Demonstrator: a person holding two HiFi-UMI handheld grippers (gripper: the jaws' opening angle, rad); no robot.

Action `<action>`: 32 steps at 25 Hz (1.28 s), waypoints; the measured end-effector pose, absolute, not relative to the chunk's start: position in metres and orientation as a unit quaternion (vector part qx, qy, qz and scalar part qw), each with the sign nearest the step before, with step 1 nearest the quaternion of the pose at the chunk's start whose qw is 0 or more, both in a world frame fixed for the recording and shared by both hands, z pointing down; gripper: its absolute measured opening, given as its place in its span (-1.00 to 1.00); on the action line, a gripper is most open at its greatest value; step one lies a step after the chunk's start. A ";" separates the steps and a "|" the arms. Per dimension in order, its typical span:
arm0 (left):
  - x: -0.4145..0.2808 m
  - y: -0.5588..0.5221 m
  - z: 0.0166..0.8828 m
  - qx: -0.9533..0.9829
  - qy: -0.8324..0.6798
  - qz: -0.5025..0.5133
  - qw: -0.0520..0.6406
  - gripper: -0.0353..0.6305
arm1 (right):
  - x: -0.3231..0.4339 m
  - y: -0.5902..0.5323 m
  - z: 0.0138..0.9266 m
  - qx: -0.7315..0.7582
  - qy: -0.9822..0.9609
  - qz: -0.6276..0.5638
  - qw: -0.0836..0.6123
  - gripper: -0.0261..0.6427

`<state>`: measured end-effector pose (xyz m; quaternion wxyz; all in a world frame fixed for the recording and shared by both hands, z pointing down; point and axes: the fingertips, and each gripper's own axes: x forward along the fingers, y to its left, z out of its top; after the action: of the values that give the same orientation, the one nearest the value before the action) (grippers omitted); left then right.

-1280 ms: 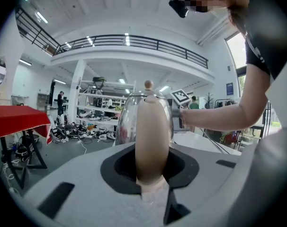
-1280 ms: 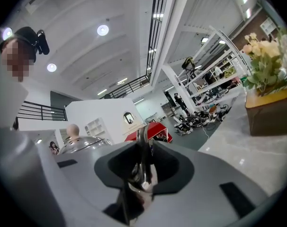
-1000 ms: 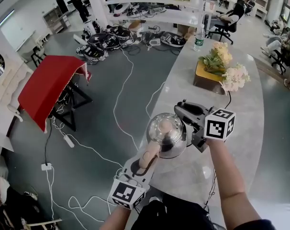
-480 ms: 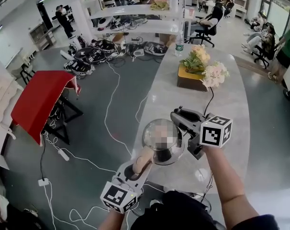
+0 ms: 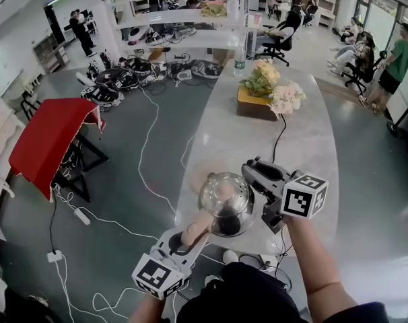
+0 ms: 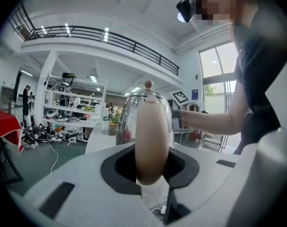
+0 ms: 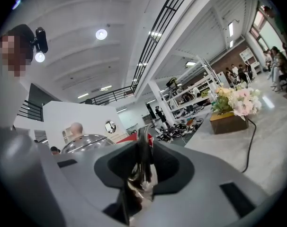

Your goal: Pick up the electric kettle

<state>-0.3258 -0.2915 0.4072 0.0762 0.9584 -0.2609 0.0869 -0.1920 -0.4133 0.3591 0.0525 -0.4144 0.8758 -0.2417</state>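
You are holding the shiny round steel electric kettle between your two grippers, one on each side of it. Your left gripper is closing on the smooth beige oval handle, and both pads are pressing on the sides of this handle, so the jaws are standing only partly together. The kettle's body is rising just in front of this gripper, with the small round knob of the lid on top. Your right gripper is gripping the thin shiny metal spout on the opposite side, and the spout is standing upright between its jaws. In the right gripper view, the domed steel lid is showing just to the left of these jaws. The kettle is hanging over the near end of the long pale grey stone table; whether its bottom is touching the table I cannot tell. Far ahead of the right gripper, a brown wooden box with pale flowers is standing on the table, and a black cable is running from it toward you.
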 end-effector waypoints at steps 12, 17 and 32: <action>-0.328 -0.241 0.410 0.966 -0.226 0.090 0.083 -0.65 | -0.185 -0.354 0.365 -0.449 0.857 -0.242 0.074 -0.66; -0.332 -0.224 0.412 0.970 -0.211 0.094 0.076 -0.65 | -0.186 -0.332 0.366 -0.459 0.851 -0.243 0.080 -0.66; -0.336 -0.195 0.413 0.973 -0.188 0.100 0.088 -0.65 | -0.186 -0.298 0.367 -0.478 0.840 -0.242 0.086 -0.66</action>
<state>-0.3363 -0.1950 0.4132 0.0883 0.9730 -0.1884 0.0997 -0.1855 -0.2979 0.3671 0.0856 -0.4780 0.8401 -0.2417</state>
